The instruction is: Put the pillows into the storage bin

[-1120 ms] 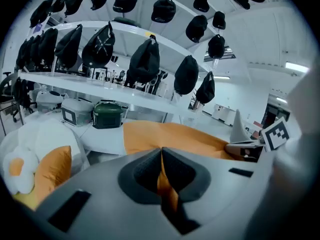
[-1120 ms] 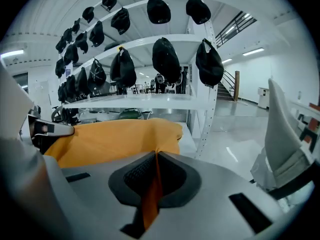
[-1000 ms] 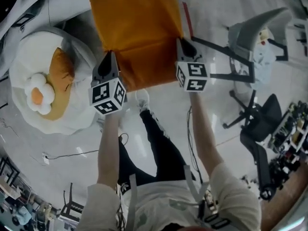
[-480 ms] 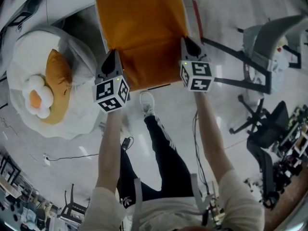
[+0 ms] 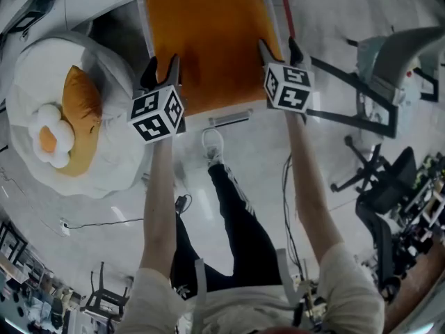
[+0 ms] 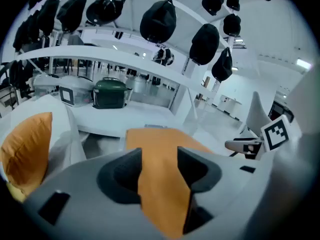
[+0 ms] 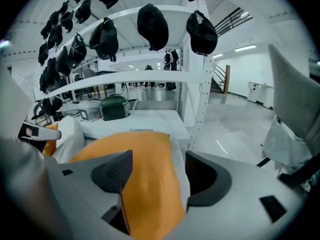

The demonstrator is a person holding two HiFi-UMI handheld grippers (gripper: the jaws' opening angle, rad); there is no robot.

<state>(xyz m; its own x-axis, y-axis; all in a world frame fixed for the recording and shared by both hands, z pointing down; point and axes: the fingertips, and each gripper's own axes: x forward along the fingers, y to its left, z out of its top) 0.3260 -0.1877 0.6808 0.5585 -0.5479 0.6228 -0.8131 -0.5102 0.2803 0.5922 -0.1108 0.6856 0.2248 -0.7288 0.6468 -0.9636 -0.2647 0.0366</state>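
Note:
A large orange pillow [image 5: 208, 40] lies flat in the clear storage bin [image 5: 144, 26], filling it. My left gripper [image 5: 161, 72] is at the pillow's near left corner and my right gripper [image 5: 278, 51] at its near right corner. Both pairs of jaws have just been opening. In the left gripper view the orange fabric [image 6: 160, 184] still lies between the parted pads. The right gripper view shows the pillow [image 7: 145, 184] between the jaws, with a gap beside the right pad. A second orange pillow [image 5: 80, 113] and an egg-shaped pillow [image 5: 47, 134] rest on a white beanbag [image 5: 42, 68] to the left.
The person's legs and a white shoe [image 5: 212, 145] stand just before the bin. A grey chair [image 5: 389, 54] and a black office chair [image 5: 379, 179] are on the right. Behind the bin runs a white shelf with a green pot [image 6: 110, 93] and hanging caps [image 7: 152, 21].
Both grippers went down and forward with the pillow. It hung folded from the shut jaws before; now it lies flat in the bin and both pairs of jaws have parted.

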